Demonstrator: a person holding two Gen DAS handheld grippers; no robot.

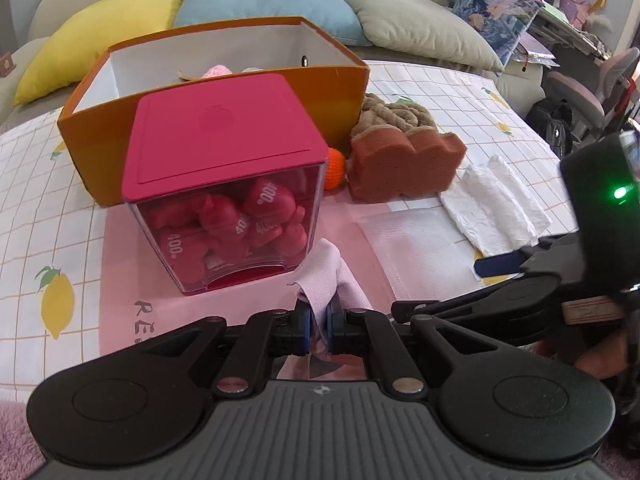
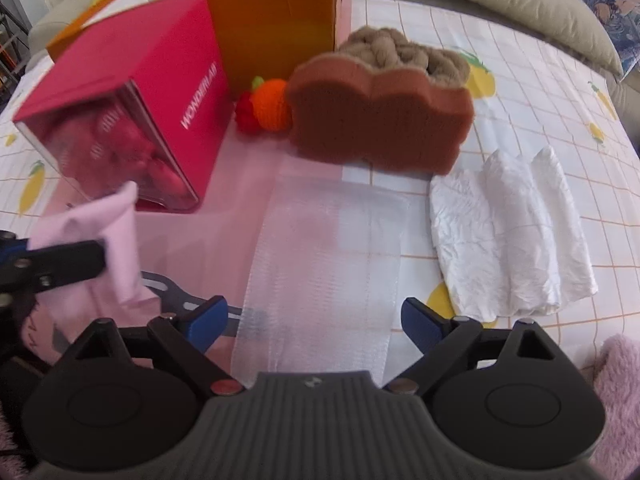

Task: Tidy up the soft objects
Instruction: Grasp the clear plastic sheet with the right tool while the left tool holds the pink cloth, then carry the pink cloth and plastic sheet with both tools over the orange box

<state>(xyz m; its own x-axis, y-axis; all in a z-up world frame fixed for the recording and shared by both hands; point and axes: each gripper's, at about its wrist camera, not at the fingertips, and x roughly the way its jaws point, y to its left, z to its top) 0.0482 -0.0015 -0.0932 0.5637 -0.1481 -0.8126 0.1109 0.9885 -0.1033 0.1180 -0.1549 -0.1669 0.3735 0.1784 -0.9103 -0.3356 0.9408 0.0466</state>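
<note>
My left gripper is shut on a fold of the pink cloth, which pokes up between its blue pads; the same cloth shows at the left of the right wrist view. My right gripper stands open over a clear bubble-wrap sheet with nothing pinched. Behind lie a brown sponge, a beige yarn bundle, a knitted orange fruit beside a red knitted piece, and folded white tissue. The orange box holds a few soft items.
A pink-lidded clear container of red pieces stands in front of the orange box. Yellow, blue and grey-green cushions line the sofa behind. A lemon-print cloth covers the surface. A fluffy pink rug lies near right.
</note>
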